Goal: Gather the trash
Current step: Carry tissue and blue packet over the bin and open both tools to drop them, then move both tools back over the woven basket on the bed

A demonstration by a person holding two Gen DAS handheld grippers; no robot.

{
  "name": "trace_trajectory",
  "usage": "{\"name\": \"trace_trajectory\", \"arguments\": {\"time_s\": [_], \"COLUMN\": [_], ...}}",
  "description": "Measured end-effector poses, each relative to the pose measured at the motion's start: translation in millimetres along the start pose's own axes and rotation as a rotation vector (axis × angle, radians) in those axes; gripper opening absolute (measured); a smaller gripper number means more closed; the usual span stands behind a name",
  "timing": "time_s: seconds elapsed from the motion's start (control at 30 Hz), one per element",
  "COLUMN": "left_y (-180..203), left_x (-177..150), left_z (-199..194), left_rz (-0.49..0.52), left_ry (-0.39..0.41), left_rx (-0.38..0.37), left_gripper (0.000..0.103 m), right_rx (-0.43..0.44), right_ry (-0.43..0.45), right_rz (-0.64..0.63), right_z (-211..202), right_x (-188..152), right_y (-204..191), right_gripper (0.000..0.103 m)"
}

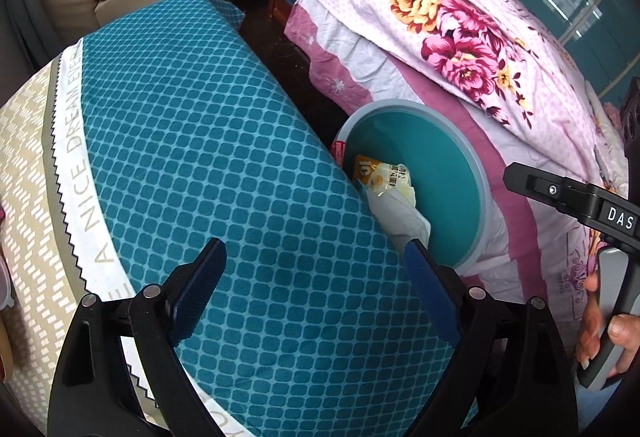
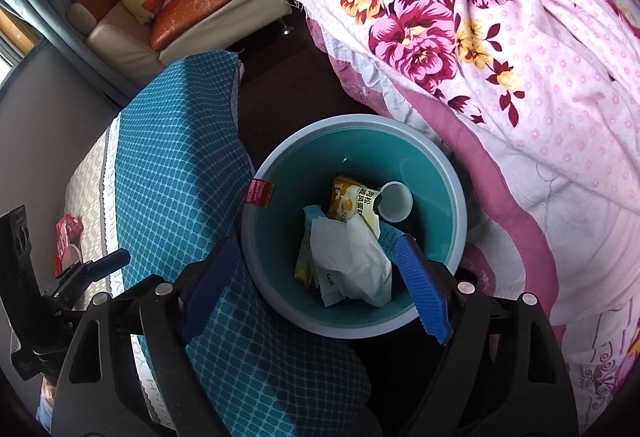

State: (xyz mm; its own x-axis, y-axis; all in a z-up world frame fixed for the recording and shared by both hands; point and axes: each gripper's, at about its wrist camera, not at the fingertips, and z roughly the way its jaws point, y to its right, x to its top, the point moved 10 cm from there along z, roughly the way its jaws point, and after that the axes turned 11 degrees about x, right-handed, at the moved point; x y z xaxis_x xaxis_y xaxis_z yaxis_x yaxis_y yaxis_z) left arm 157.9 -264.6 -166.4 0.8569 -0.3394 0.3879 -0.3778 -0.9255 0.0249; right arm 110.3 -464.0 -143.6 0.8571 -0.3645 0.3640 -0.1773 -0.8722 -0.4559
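Right gripper (image 2: 316, 285) over bin (image 2: 452, 173), fingers apart, nothing between. Trash in bin: white tissue (image 2: 352, 257), yellow wrapper (image 2: 352, 203), small cup (image 2: 396, 201). Left gripper (image 1: 316, 289) fingers apart, empty, over blue cloth (image 1: 200, 117). Risk: red tag (image 2: 260, 193) perched on rim, could drop outside w/ any nudge.

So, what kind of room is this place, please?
Probably a bedroom or living space in a home: a pink floral quilt on a bed, a cream leather sofa, and a round teal plastic trash bin.
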Motion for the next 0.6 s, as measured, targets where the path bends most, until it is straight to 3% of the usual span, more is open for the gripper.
{"name": "trace_trajectory", "arguments": {"time_s": [0.6], "left_y": [-85], "left_x": [-31], "left_z": [-38], "left_rz": [-0.134], "left_ry": [0.049], "left_rx": [0.014], "left_gripper": [0.091], "right_rx": [0.016], "right_ry": [-0.066], "right_rz": [-0.129], "right_z": [13], "right_x": [-25], "right_y": [-88], "right_gripper": [0.079]}}
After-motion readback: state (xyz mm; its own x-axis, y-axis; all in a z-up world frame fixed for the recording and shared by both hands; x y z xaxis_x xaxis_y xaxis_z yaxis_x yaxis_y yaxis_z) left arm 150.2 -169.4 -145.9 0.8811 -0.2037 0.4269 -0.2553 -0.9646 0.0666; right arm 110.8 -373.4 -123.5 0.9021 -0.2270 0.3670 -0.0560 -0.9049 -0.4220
